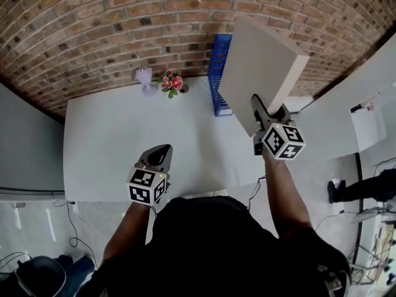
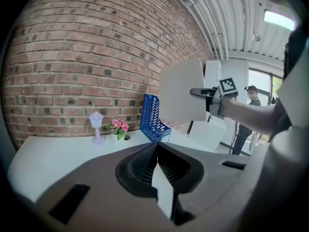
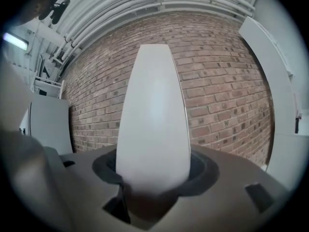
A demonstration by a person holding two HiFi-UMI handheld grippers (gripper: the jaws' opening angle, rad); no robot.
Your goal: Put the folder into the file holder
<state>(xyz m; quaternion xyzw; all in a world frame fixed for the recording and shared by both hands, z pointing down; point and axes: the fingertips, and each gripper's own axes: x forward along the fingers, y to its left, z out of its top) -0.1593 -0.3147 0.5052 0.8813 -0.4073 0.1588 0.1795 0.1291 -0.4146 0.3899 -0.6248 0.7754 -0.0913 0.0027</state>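
A thick off-white folder is held up in the air, tilted, above the white table's back right part. My right gripper is shut on its lower edge. In the right gripper view the folder rises straight out of the jaws and hides most of the brick wall. The blue slotted file holder stands upright at the wall, just left of the folder and partly behind it. My left gripper hovers over the table's front edge, shut and holding nothing. From the left gripper view the folder hangs right of the holder.
A small lilac lamp and a pot of pink flowers stand at the wall, left of the holder. A brick wall runs behind the table. Another person stands on the floor at the right, near white panels.
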